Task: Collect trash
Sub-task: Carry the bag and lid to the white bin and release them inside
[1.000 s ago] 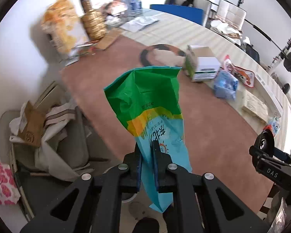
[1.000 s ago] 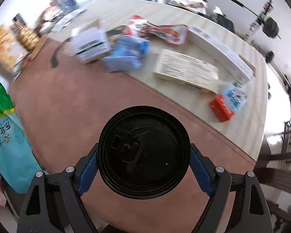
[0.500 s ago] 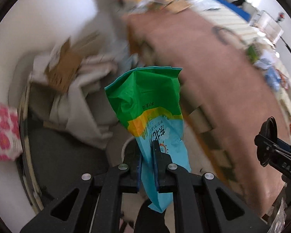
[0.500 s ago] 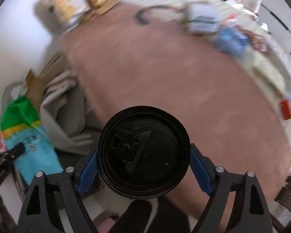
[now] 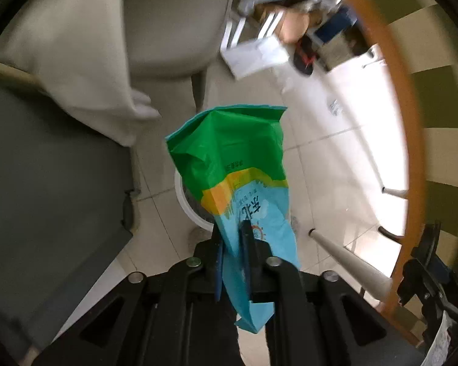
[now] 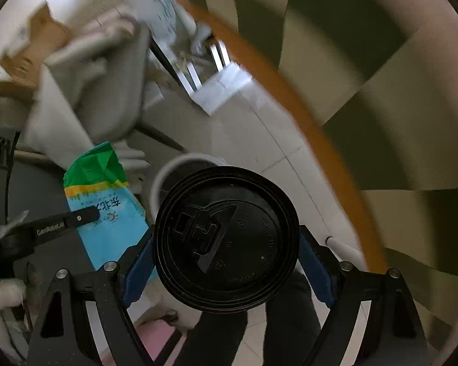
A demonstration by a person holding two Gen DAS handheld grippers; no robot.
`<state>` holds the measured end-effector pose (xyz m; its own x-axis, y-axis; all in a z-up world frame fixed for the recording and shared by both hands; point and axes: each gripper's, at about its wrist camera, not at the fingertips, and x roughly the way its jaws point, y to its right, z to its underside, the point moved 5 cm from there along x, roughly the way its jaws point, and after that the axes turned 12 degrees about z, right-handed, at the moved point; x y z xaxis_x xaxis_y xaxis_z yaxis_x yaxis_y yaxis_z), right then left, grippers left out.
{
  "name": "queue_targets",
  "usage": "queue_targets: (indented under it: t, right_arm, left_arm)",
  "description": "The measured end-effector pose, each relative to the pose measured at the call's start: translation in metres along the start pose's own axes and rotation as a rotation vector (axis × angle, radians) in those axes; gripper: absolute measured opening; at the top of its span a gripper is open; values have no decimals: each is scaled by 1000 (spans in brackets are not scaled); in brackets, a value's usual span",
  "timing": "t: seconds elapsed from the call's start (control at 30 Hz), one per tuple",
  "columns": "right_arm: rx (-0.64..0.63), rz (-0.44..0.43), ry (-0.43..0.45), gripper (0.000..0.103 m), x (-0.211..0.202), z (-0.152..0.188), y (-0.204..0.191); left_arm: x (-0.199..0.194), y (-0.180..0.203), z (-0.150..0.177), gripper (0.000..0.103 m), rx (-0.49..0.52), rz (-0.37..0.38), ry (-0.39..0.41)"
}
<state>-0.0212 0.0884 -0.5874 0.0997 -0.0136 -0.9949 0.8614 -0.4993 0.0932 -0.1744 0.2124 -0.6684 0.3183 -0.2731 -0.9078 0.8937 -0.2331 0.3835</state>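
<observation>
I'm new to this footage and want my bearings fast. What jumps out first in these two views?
In the left wrist view, a green and blue bag fills the centre, pinched in the left gripper above a white bin rim on the tiled floor. In the right wrist view, a black-lidded cup dominates, clamped in the right gripper, with the same bin showing just behind it.

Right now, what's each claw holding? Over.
Left gripper shut on green-blue bag. Right gripper shut on black-lidded cup. White bin below, partly hidden.

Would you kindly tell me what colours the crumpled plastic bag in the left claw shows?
The crumpled plastic bag is green on top, with a yellow-orange band and light blue below; clearest in the left wrist view.
</observation>
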Motion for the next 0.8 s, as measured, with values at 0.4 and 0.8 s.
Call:
queue_targets:
  t: [0.4,0.8]
  right_arm:
    - [-40,-50,-164,89,215,2,-44]
    - [-88,-63,-137,103,229,-5,-65]
  left_arm:
    - [147,-87,-28,88,-69,-42,-55]
    - [109,-102,-17,101,-38,-213,74]
